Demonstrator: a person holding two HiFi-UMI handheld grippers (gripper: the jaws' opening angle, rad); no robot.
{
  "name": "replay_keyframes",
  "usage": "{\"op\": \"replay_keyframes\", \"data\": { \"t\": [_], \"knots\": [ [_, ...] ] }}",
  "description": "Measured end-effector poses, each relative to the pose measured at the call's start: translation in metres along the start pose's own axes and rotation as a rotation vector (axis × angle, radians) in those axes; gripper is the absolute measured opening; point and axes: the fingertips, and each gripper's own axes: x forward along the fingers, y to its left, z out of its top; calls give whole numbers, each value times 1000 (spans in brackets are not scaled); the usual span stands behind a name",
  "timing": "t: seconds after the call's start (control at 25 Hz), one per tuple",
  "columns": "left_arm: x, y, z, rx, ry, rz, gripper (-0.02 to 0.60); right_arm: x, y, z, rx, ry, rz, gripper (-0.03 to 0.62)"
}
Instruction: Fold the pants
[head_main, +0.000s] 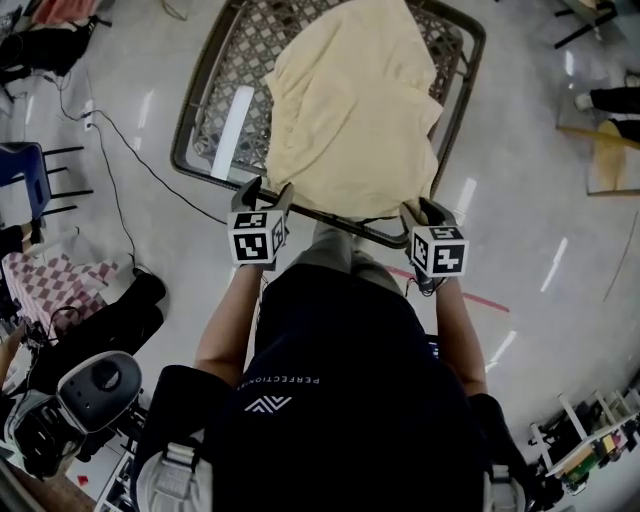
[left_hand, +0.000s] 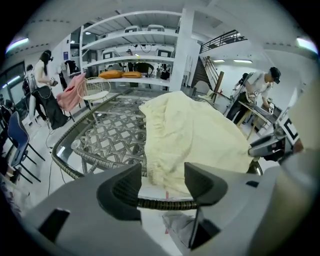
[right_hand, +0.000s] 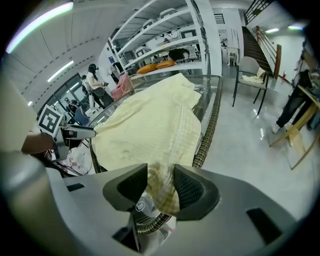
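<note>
Left tongs (left_hand: 162, 186) hung released and empty at the near rim of the counter (head_main: 190, 115) — pale yellow pants (head_main: 350, 110) lay spread over the counter's right half, their hem draped past that rim. Right tongs (right_hand: 160, 189) stood parted too, the pants' near right corner hanging loosely between the pads.

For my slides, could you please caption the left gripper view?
Left gripper, jaws open, faces yellow pants heaped on a wicker table.
</note>
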Motion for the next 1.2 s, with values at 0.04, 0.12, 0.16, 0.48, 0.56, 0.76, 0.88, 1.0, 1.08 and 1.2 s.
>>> {"op": "replay_keyframes", "data": {
  "t": [0.04, 0.12, 0.16, 0.48, 0.56, 0.76, 0.88, 1.0, 1.08, 1.2],
  "knots": [
    [2, 1, -2, -10, 13, -1, 268, 0, -2, 0, 2, -2, -1, 167],
    [8, 1, -5, -22, 27, -2, 268, 0, -4, 0, 22, -12, 5, 153],
    [10, 2, -6, -20, 26, 1, 262, 0, -5, 0, 32, -16, 10, 153],
    [18, -3, -8, 40, 28, -20, 172, 1, -3, 1, 43, -9, -11, 113],
    [18, -6, -7, 39, 25, -27, 130, 1, -2, -1, 40, -3, -18, 89],
    [13, -10, -2, 71, -8, -30, 103, 1, 1, -1, 45, -10, 6, 63],
    [4, -11, 3, 66, -32, -43, 90, -6, 4, 3, 37, -31, 9, 55],
    [-4, -13, 7, 67, -48, -42, 86, -17, 9, 7, 18, -50, 8, 52],
    [-9, -14, 9, 72, -53, -36, 86, -26, 12, 11, 14, -67, 14, 51],
    [-17, -15, 10, 74, -57, -36, 86, -37, 16, 13, 34, -89, 35, 49]
  ]
}}
